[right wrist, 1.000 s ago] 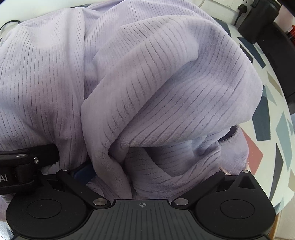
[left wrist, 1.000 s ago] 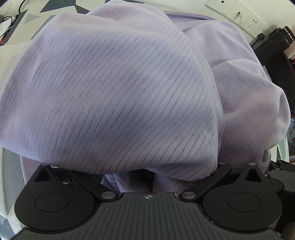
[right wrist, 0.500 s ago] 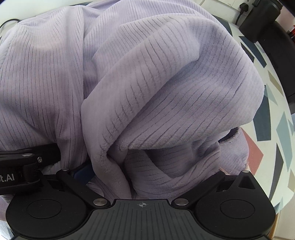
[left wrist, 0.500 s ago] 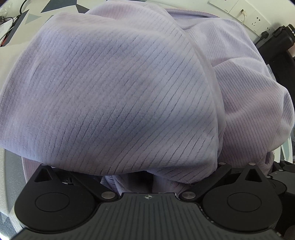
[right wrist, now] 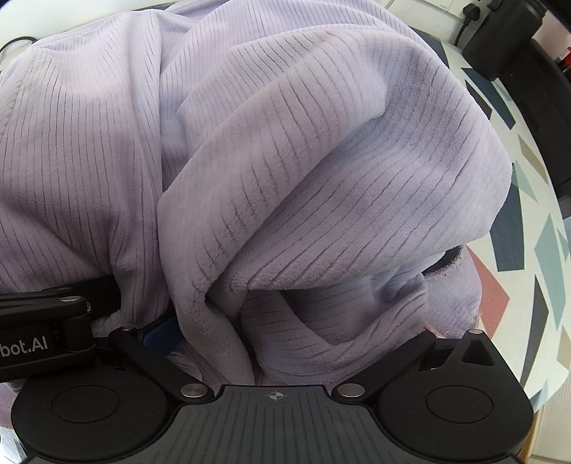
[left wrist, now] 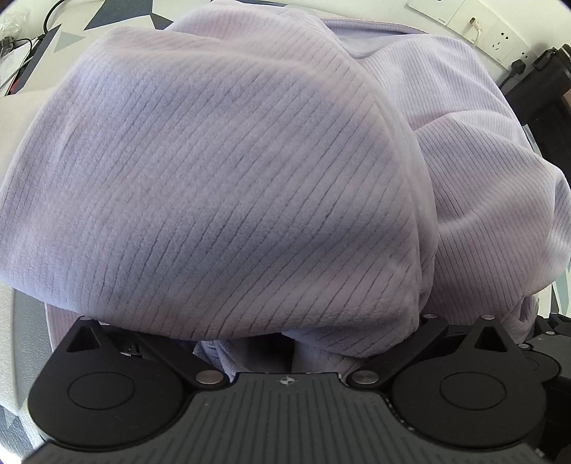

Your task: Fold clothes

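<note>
From where I sat at the controls, the lilac ribbed fleece garment (left wrist: 228, 185) filled nearly all of both wrist views. It lay heaped on the patterned tabletop (right wrist: 514, 228), bunched into thick rounded folds. In the left wrist view one broad fold bulged toward the lens and draped down over the front of the left gripper (left wrist: 249, 342), with a second mound of the same cloth rising to its right. In the right wrist view a heavy fold crossed the frame on a slant, and beneath it a smaller tucked pocket of cloth sat right in front of the right gripper (right wrist: 271, 339).

The fabric buried the fingers of both tools. I could see only the black linkage arms and round pivot housings at the base of each, so I could not tell whether either pair of fingers was spread, pressed together or pinching the cloth.

The tabletop showed as a pale surface with grey, teal and red angular shapes, visible along the right edge of the right wrist view and at the top left of the left wrist view. A dark box (right wrist: 499, 39) with a plugged-in cable stood at the far edge. White wall sockets (left wrist: 474, 21) showed behind the heap. Some loose cables (left wrist: 21, 46) lay at the far left.
</note>
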A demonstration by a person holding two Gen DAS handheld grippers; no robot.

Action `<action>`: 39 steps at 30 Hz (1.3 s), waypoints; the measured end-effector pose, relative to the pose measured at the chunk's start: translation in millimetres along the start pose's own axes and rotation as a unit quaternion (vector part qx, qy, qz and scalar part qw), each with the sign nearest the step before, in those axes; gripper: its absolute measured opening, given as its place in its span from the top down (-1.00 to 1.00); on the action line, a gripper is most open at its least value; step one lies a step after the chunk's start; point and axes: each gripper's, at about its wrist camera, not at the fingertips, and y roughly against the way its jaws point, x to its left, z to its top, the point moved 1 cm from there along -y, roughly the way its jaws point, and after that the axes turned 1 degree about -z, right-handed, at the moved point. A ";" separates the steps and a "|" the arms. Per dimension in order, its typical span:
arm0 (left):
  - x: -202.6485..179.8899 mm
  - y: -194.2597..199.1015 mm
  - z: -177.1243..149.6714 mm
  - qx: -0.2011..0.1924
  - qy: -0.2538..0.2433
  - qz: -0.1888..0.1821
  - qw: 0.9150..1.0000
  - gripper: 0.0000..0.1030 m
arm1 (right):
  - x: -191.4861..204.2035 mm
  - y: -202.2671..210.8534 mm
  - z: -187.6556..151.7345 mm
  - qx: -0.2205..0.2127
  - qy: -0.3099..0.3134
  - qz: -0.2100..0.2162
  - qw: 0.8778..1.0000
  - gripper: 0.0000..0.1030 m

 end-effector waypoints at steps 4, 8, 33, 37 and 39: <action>7.7 2.7 -3.0 0.000 0.000 0.000 1.000 -1.00 | -0.6 0.9 1.4 0.000 0.000 0.000 1.000 -0.99; 4.4 -0.7 3.7 0.000 -0.001 0.000 1.000 -1.00 | -2.1 2.2 2.5 -0.001 0.000 0.000 1.000 -0.99; 27.7 19.6 -22.2 -0.003 -0.002 0.003 1.000 -1.00 | 4.5 4.0 4.2 -0.002 0.000 0.000 1.000 -0.99; 28.2 18.9 -21.4 -0.003 -0.002 0.003 1.000 -1.00 | 5.6 4.4 5.4 -0.001 -0.001 0.000 1.000 -0.99; 28.4 18.8 -21.3 -0.003 -0.002 0.003 1.000 -1.00 | 5.4 5.1 6.1 -0.001 -0.001 0.000 1.000 -0.99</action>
